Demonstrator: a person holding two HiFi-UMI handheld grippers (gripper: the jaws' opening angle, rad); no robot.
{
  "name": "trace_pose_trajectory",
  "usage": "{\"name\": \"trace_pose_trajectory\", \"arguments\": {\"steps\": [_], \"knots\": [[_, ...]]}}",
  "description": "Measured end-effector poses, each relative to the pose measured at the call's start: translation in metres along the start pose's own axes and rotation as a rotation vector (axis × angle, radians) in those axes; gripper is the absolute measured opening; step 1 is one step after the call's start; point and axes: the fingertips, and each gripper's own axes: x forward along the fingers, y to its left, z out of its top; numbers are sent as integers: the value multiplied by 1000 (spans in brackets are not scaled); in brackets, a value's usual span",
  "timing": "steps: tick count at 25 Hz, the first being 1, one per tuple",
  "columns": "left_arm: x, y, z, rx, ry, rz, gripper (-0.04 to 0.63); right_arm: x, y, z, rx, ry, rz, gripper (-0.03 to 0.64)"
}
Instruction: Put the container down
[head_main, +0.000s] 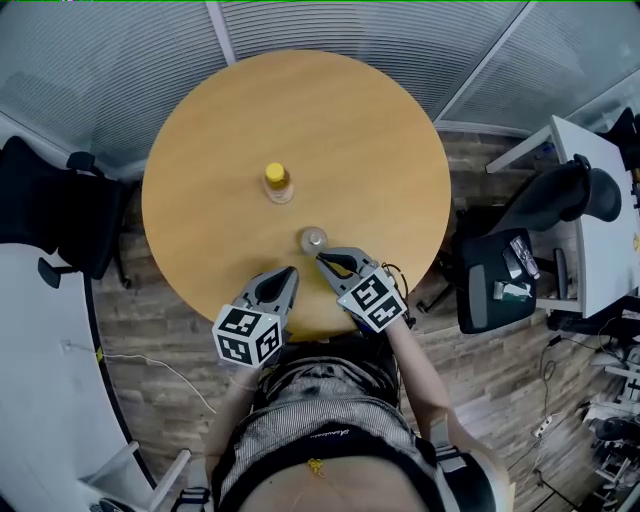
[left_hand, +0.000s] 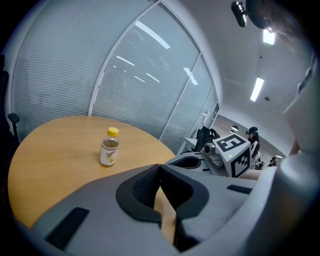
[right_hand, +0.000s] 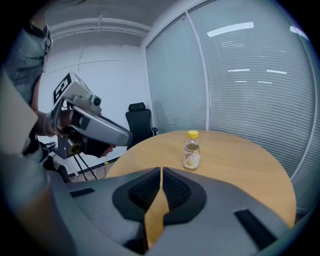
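Observation:
A small bottle with a yellow cap and pale liquid stands upright near the middle of the round wooden table. It also shows in the left gripper view as the bottle and in the right gripper view as the bottle. A small round clear object sits on the table just ahead of my right gripper. Whether they touch I cannot tell. The right gripper is shut with nothing between its pads. My left gripper, also seen at the left gripper, is shut and empty near the table's front edge.
A black office chair stands left of the table. Another black chair and a white desk are at the right. Glass walls with blinds run behind the table. The person's body is close to the table's near edge.

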Motion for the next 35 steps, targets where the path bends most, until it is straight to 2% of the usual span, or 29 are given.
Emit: {"name": "trace_pose_trajectory", "arguments": {"steps": [13,19,25,35], "knots": [[-9,-22,38,77,-78,-35,21,-41,20,72,7,-187,3,28],[-19,-31,54,80,-129,-42,21,-59,25,94,13,-254,3,28],[-24,-38,62,104,-153,-46,20,-66,29,104,-2,-272,17,28],[-29,-41,58,97,-159,-53,20,-70,34,104,-15,-264,27,26]]}}
